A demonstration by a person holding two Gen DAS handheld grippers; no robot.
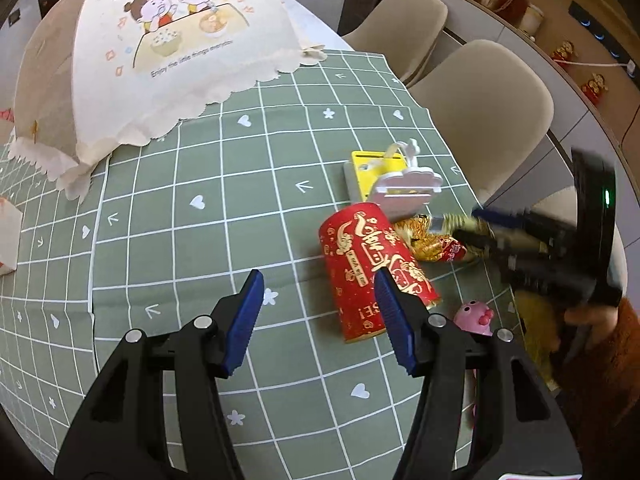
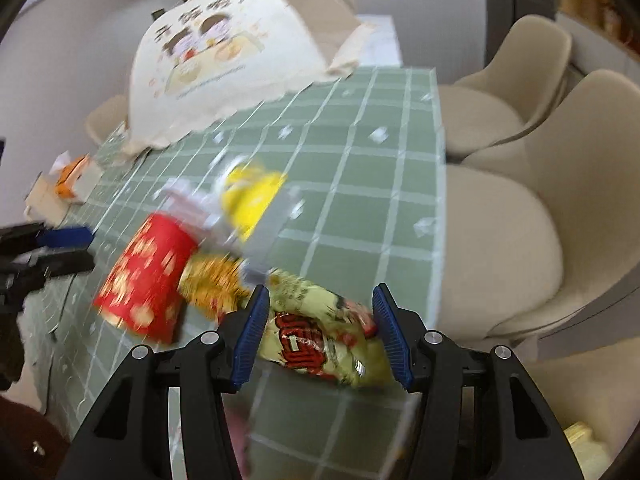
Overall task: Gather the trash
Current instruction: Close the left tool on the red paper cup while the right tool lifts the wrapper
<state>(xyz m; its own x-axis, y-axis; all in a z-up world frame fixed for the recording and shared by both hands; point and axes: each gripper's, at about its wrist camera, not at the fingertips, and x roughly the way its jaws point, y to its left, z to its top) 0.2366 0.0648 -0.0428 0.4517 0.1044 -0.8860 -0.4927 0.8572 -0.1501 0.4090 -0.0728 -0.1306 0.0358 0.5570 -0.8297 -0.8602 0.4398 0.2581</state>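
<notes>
A red paper tube (image 1: pixel 368 268) with gold lettering lies on the green checked tablecloth (image 1: pixel 192 216). Gold crinkled wrappers (image 1: pixel 424 240) lie just right of it. My left gripper (image 1: pixel 320 316) is open, its right finger over the tube's near end. In the right wrist view, a pale green snack packet (image 2: pixel 320 340) with red print lies between the open fingers of my right gripper (image 2: pixel 318 336). The red tube (image 2: pixel 148 276) and gold wrapper (image 2: pixel 212 284) are to its left. This view is blurred. The right gripper (image 1: pixel 480 232) also shows blurred in the left view, near the wrappers.
A yellow and white toy stand (image 1: pixel 384 180) sits behind the tube. A pink toy (image 1: pixel 476 316) lies near the table's right edge. A cream food cover (image 1: pixel 180 40) stands at the back. Beige chairs (image 1: pixel 480 112) line the right side. A white box (image 1: pixel 8 236) is at left.
</notes>
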